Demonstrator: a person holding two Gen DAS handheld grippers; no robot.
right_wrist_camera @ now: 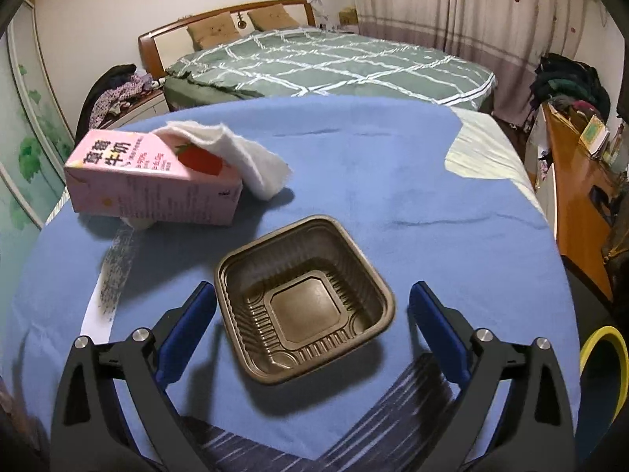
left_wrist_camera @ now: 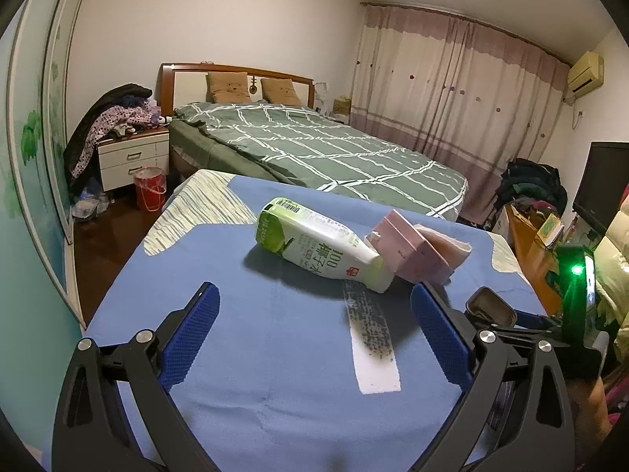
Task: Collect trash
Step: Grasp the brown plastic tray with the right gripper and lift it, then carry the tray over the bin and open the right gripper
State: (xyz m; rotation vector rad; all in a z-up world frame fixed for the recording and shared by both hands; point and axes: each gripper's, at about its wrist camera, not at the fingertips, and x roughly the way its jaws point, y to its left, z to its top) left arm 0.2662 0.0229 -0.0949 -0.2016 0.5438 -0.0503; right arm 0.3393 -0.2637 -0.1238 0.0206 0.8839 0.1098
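Right gripper (right_wrist_camera: 312,306) was spread wide, holding nothing, brown tray (right_wrist_camera: 304,299) centered between its fingers on the blue cloth (right_wrist_camera: 412,204). Left gripper (left_wrist_camera: 314,310) also wide, empty; green bottle (left_wrist_camera: 320,246) lay ahead, long axis upper-left to lower-right. Right was nearer its target.

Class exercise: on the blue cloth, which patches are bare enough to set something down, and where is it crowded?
Bare cloth runs from the brown plastic tray toward the bed, and right of the tray to the cloth's edge. Another free patch lies left of the green-white bottle. It is crowded where the bottle, pink carton and white tissue touch one another.
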